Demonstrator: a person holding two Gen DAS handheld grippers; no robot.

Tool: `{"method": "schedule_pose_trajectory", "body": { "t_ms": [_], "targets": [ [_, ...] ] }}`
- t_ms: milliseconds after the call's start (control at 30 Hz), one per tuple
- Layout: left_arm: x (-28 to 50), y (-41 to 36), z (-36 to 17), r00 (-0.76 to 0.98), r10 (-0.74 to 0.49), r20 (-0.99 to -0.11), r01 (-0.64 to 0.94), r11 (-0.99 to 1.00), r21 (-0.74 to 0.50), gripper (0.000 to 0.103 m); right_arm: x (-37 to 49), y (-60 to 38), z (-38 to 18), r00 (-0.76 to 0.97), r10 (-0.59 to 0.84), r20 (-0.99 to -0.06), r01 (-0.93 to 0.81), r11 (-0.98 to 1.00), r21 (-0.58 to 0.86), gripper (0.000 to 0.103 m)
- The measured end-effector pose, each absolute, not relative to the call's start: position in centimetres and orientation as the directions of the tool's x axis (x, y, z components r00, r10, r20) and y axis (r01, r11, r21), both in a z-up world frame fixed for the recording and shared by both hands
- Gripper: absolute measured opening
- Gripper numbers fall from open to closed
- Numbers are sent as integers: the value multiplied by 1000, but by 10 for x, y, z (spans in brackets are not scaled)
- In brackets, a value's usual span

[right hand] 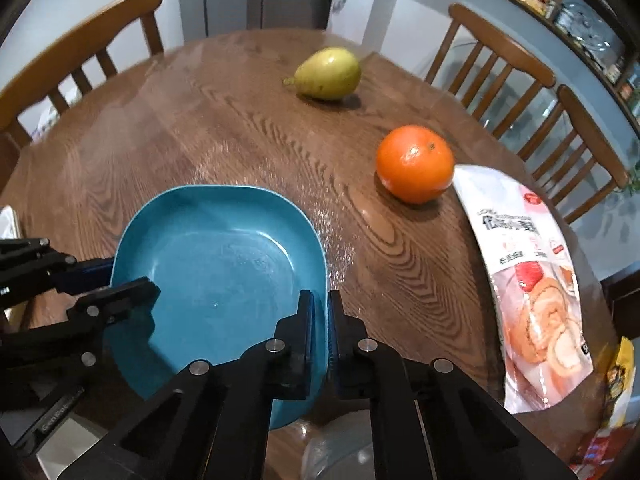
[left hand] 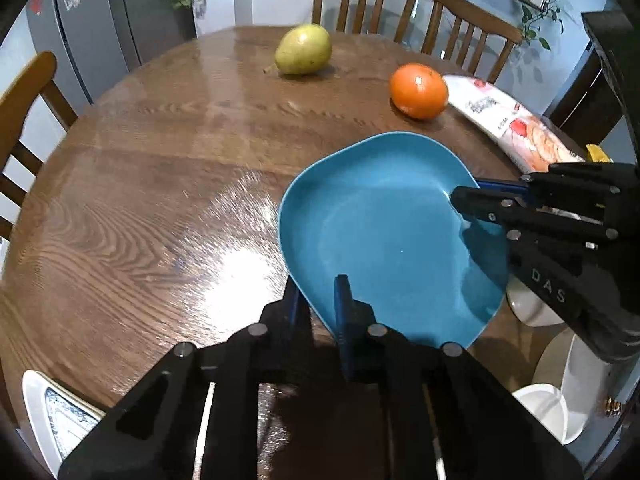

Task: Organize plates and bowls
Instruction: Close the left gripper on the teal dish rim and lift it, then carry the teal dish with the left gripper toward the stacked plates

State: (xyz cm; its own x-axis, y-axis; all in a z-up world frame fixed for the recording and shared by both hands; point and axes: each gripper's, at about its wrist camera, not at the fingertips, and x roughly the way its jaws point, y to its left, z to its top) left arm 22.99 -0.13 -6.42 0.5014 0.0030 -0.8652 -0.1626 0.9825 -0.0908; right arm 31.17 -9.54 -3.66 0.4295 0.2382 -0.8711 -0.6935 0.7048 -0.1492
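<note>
Tongs left (left hand: 318, 300) and right (right hand: 319, 320) both pinch the blue plate's (right hand: 224, 264) rim at six o'clock, so keep it level while lowering it

My round brown wooden table (right hand: 200, 128) carries a green pear (right hand: 327, 73) far off, an orange (right hand: 414, 164) and a pink snack packet (right hand: 532, 280) right.

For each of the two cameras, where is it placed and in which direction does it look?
Left wrist view: on the left claw, facing forward across the wooden table; its fingers pinch the blue plate at the near rim, and the right claw enters from the right.
Right wrist view: on the right claw, facing forward; the left claw enters from the left.
Shared: plate, pear, orange, snack bag.
</note>
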Motion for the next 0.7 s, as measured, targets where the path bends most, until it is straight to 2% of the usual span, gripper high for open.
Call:
{"method": "schedule_pose_trajectory", "body": {
  "t_ms": [400,700],
  "targets": [
    [184,11,-6,631,101,-769,-182,983,-21,13,267,-98,27,519,377,-767,-626,779,-40,6],
    [139,18,14,662,119,-740,-171,985,6,13,221,-104,40,521,417,-745,-607,795,22,6]
  ]
}}
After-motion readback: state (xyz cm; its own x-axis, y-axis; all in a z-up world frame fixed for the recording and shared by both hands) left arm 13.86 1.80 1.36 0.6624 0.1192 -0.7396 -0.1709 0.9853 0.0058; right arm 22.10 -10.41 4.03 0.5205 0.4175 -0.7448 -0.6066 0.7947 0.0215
